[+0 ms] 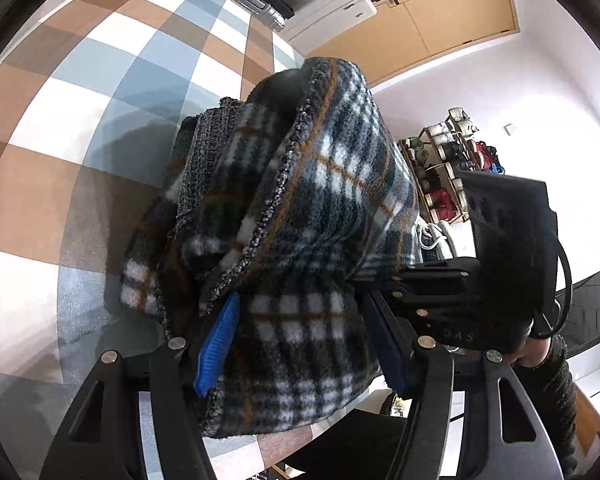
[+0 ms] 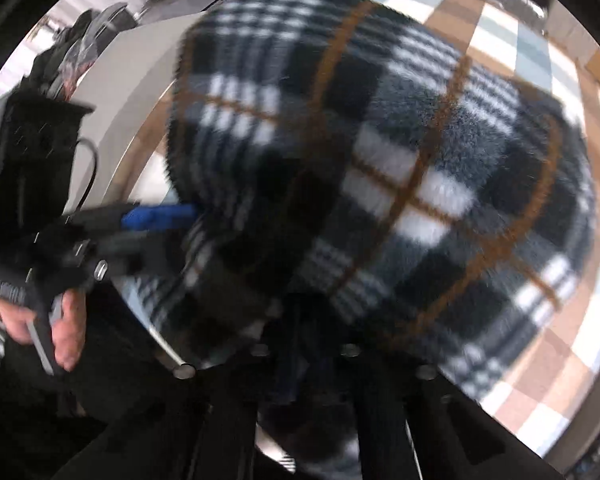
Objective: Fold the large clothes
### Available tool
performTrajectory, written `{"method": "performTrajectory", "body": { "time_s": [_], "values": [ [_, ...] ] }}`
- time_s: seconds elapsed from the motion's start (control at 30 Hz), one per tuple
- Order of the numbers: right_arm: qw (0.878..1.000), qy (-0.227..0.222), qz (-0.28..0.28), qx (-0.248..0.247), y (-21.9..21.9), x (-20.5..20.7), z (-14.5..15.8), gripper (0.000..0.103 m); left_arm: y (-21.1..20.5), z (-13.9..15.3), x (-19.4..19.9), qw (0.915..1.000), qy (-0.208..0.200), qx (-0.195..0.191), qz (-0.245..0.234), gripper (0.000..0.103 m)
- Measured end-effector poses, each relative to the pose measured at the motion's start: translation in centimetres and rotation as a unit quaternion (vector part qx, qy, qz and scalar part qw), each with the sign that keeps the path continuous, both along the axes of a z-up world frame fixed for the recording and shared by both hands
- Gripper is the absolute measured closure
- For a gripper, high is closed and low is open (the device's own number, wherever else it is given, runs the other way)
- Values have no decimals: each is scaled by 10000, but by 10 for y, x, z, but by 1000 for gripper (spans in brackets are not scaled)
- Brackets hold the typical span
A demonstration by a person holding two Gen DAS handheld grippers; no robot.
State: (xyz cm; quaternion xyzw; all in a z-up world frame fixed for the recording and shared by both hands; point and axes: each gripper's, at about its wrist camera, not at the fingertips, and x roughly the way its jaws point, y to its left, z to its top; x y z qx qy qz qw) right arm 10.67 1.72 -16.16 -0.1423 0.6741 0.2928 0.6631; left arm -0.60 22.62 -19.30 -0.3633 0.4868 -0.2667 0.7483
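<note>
The plaid fleece garment (image 1: pixel 300 240) hangs bunched in the air above the checked carpet (image 1: pixel 80 100), dark blue and white squares crossed by thin brown lines, with a speckled knit trim (image 1: pixel 284 184) running along one folded edge. In the left wrist view the left gripper (image 1: pixel 300 344) is clenched on a thick wad of this fleece: its blue finger pad (image 1: pixel 216 344) presses against the cloth on one side, the opposite finger (image 1: pixel 388 344) is sunk against the other side, and the fabric fills the whole gap between them and bulges up and away from the fingers. Just beside it, to the right in that view, the right gripper (image 1: pixel 380 280) reaches into the same bundle from the side, its tips buried in the fleece so closely that the cloth covers them. The right wrist view is blurred, yet the fleece (image 2: pixel 380 180) fills most of it and drapes down over that claw's own fingers, so they appear to be grasping the cloth as well. The left claw (image 2: pixel 196 216) shows at the left edge there, its blue pad (image 2: pixel 156 216) touching the garment, held by a bare hand (image 2: pixel 56 328). Behind, a shoe rack (image 1: pixel 452 168) stands against the white wall, and suitcases (image 1: pixel 324 4) lie near a wooden door (image 1: pixel 452 12).
</note>
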Motion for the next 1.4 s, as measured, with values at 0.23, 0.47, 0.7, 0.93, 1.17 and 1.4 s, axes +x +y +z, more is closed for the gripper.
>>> {"method": "performTrajectory", "body": {
  "time_s": [0.23, 0.47, 0.7, 0.93, 1.17, 1.4],
  "values": [
    [9996, -275, 45, 64, 3, -9, 9, 103, -1, 2, -1, 10000, 9, -28, 5, 44],
    [9935, -789, 54, 815, -36, -39, 89, 17, 1, 2, -4, 10000, -54, 11, -38, 44],
    [9982, -561, 198, 70, -47, -68, 52, 27, -18, 13, -11, 9969, -434, 640, -152, 44],
    [9986, -456, 95, -242, -28, -64, 26, 23, -8, 4, -2, 9995, -215, 251, 7, 44],
    [9915, -735, 522, -942, 0, -74, 7, 0, -7, 4, -3, 9998, -167, 113, 21, 44],
    [9925, -1004, -174, 682, -31, -42, 110, 29, -4, 3, -3, 10000, -42, 2, 53, 44]
  ]
}}
